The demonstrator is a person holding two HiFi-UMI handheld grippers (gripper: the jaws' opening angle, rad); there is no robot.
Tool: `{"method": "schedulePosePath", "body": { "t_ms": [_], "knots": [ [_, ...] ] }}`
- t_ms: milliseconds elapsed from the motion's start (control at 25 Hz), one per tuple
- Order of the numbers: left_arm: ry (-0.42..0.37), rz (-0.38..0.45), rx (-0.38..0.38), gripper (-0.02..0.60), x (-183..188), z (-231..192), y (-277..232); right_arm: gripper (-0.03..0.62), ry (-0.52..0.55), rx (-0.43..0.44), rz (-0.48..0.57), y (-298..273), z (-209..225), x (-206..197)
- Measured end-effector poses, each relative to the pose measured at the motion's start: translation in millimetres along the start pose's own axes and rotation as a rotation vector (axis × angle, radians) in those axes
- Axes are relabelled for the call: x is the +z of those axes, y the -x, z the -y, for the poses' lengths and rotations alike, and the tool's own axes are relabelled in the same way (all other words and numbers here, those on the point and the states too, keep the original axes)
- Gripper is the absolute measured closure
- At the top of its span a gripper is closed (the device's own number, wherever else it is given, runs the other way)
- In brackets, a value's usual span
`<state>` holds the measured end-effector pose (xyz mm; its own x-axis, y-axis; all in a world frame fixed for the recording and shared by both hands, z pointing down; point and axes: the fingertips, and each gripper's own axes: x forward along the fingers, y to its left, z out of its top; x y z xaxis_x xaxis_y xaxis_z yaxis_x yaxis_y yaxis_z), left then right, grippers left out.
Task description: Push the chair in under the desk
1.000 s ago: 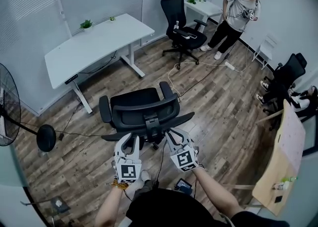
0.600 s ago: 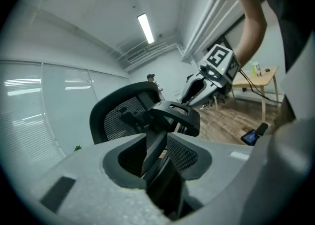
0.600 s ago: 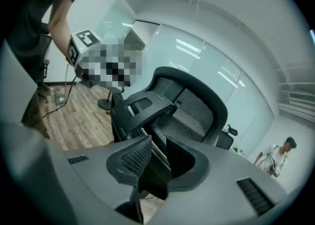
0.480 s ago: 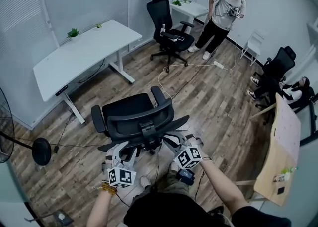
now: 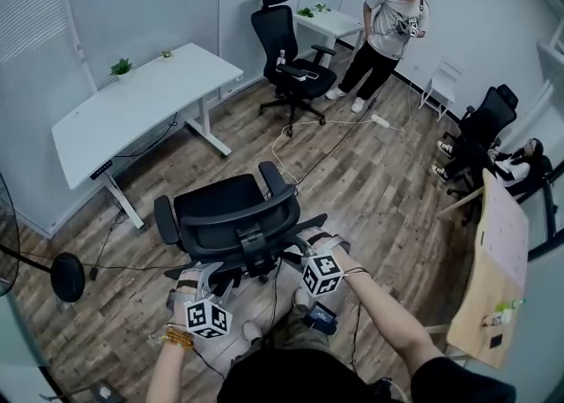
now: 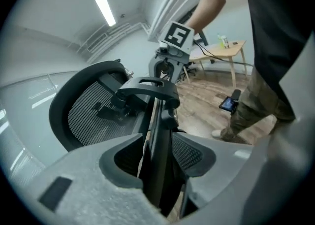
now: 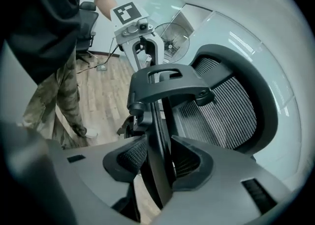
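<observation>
Left tool (image 6: 157, 162) and right tool (image 7: 158, 162) have both just been spreading their jaws. Each now stands open around a thin black part of the office chair (image 5: 222, 214)'s back, without pinching it. I count two tools, three black office chairs and two white desks. The nearest chair stands on the wood floor, well apart from the big desk (image 5: 132, 103). The standing fan (image 5: 55, 271) is cut off at the left. Only the head view shows the desks; the gripper views show the mesh back close up.
</observation>
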<state>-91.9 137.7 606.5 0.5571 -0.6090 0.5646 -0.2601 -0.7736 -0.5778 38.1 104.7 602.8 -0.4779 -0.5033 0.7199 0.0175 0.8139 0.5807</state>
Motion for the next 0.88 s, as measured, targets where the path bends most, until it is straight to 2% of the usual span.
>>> {"method": "schedulePosePath", "body": {
  "t_ms": [120,360,480,760,880],
  "knots": [
    [-0.067,-0.076,-0.031,0.374,-13.1,-0.8,-3.0,0.437,0.051,0.037,-0.028,-7.2,-2.6,-0.6],
    [-0.099,-0.177,-0.154,0.382,-37.3,9.6,-20.3,0.439,0.08,0.071,-0.048,-15.5,-9.4,2.6],
    [-0.124,-0.209,-0.147,0.439,-40.9,6.5,-26.4,0.441,0.077,0.069,-0.045,-17.1,-7.1,3.1],
    [-0.108,-0.227,-0.179,0.454,-39.2,10.4,-28.5,0.445,0.064,0.1,-0.079,-16.5,-10.2,0.7],
    [-0.123,-0.225,-0.159,0.456,-40.0,10.7,-27.2,0.448,0.066,0.11,-0.086,-18.2,-11.5,1.1]
  ]
}}
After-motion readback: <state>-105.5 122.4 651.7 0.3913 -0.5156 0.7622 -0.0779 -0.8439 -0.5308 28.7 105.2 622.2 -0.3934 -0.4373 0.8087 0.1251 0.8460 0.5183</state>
